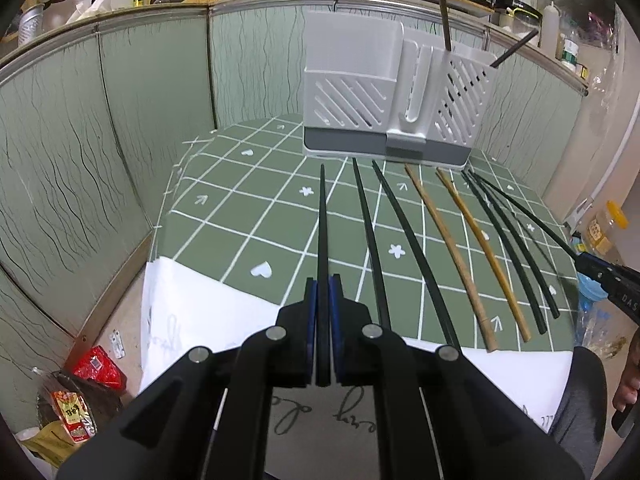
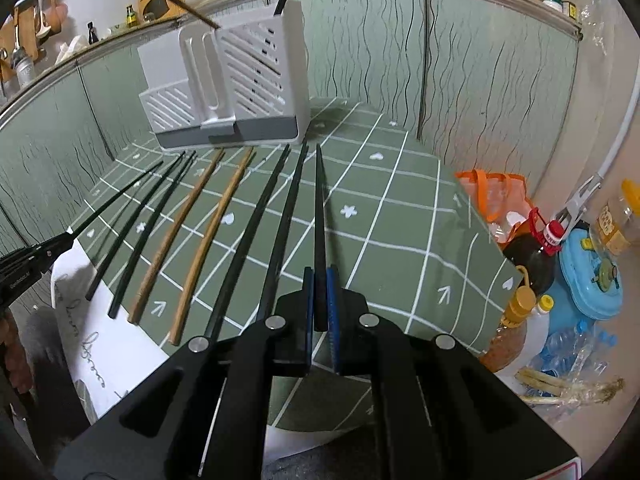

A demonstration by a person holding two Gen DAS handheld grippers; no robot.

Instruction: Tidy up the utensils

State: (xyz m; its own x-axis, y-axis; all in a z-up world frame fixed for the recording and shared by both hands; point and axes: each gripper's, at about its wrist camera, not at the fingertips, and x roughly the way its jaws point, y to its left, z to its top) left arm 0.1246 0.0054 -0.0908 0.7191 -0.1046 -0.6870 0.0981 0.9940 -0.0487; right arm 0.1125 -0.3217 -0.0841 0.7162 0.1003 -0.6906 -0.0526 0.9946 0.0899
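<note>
Each hand's jaws are clenched on one black chopstick: the left gripper (image 1: 323,334) holds the left chopstick (image 1: 322,216), the right gripper (image 2: 319,312) the right chopstick (image 2: 319,216). Both appear just picked up. Next, I judge, they go into the white holder (image 1: 384,96) behind the row on the surface (image 1: 248,216). The holder's inside is hidden.

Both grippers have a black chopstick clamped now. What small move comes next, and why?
Probably carry both toward the white holder. The left gripper and right gripper are each shut on a black chopstick, and the holder's right compartment already has two sticks standing in it.
</note>
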